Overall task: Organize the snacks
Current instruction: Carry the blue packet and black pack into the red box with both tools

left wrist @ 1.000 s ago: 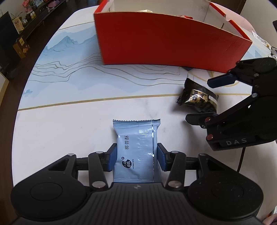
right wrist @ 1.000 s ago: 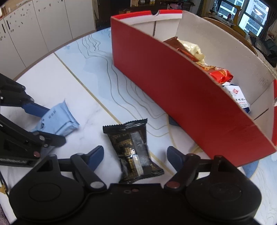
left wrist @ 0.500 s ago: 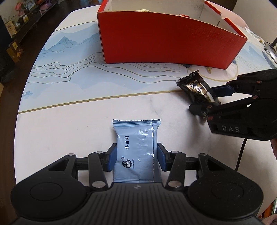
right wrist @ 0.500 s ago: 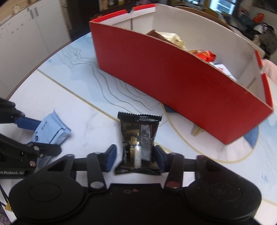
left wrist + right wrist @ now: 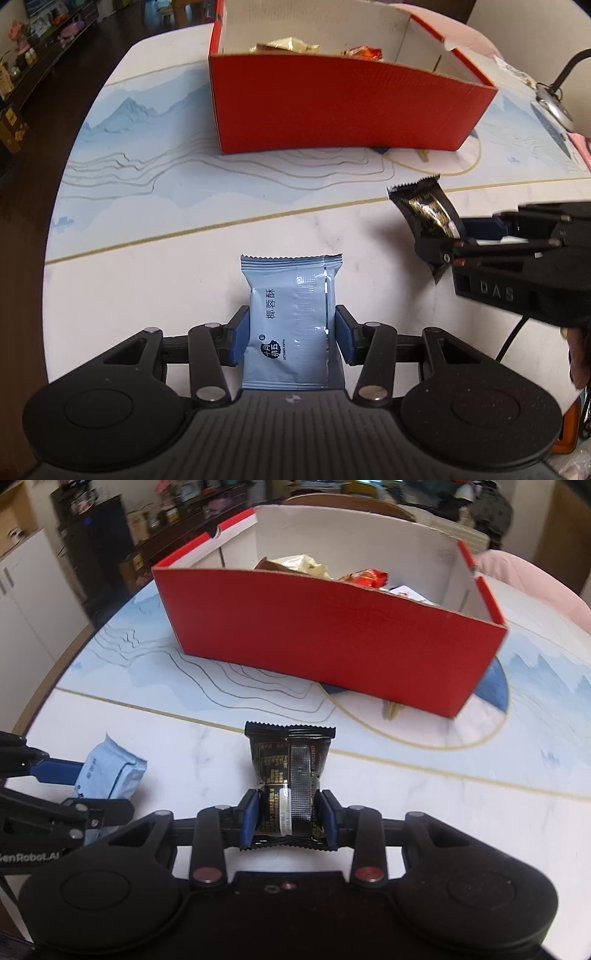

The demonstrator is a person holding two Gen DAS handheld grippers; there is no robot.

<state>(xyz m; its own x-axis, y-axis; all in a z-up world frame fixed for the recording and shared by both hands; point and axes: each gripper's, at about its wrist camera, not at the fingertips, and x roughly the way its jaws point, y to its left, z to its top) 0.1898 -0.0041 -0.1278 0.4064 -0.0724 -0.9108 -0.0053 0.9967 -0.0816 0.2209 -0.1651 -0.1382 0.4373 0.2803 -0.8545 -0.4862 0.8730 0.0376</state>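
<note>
Box (image 5: 343,107) sits behind both packets on table (image 5: 155,266), w/ snacks (image 5: 284,45) inside.

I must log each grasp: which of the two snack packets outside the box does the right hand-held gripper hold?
The black packet, clamped in the right hand-held gripper; the light blue packet is in the left one.
</note>
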